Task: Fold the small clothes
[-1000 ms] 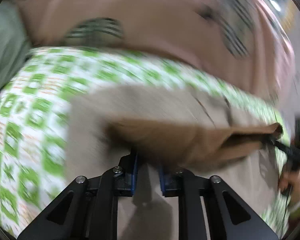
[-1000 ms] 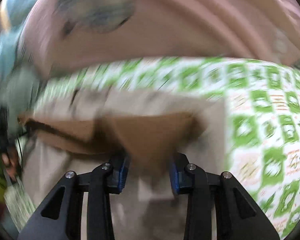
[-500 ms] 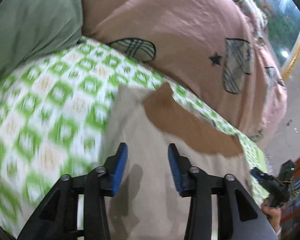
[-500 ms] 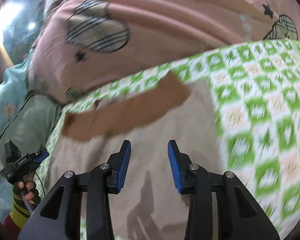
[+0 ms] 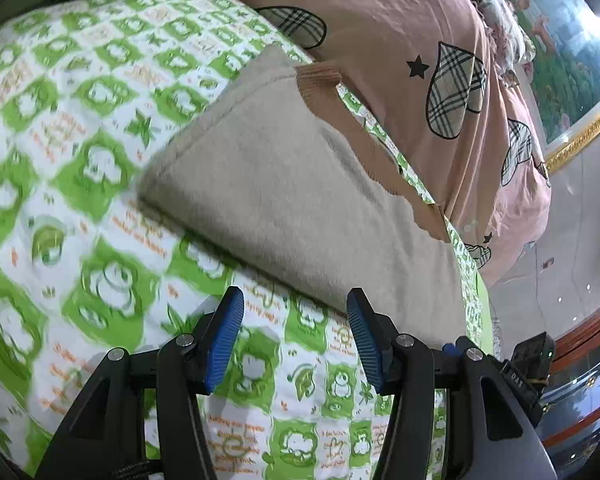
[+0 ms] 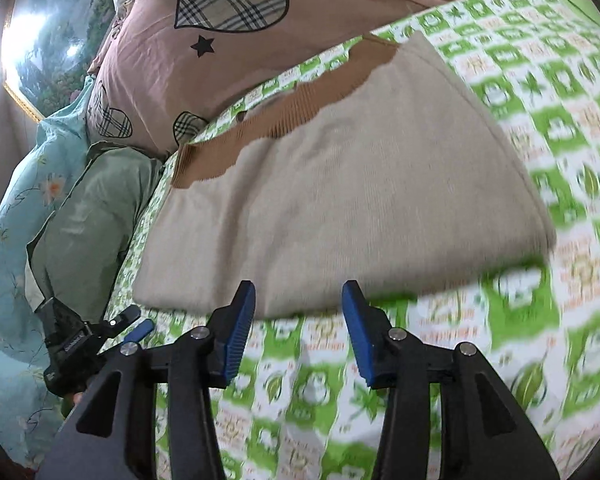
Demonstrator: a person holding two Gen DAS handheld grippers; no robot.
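Note:
A folded beige garment (image 5: 300,196) (image 6: 340,184) with a brown ribbed band (image 5: 332,96) (image 6: 268,116) along its far edge lies flat on the green-and-white patterned bedsheet (image 5: 60,160) (image 6: 540,320). My left gripper (image 5: 296,338) hovers open just short of the garment's near fold, nothing between its blue pads. My right gripper (image 6: 298,332) is open too, at the same near edge, holding nothing. In the right wrist view the left gripper (image 6: 138,326) shows at the lower left, beside the fold.
A pink quilt with plaid hearts (image 5: 400,40) (image 6: 220,32) is heaped behind the garment. A grey-green cloth (image 6: 88,216) and a light blue floral fabric (image 6: 12,240) lie at the bed's far side. A gold-framed picture (image 5: 572,60) hangs beyond.
Both grippers let go of the brown-banded edge they had carried over the garment, opened, and drew back to its near fold. The garment now lies folded and still.

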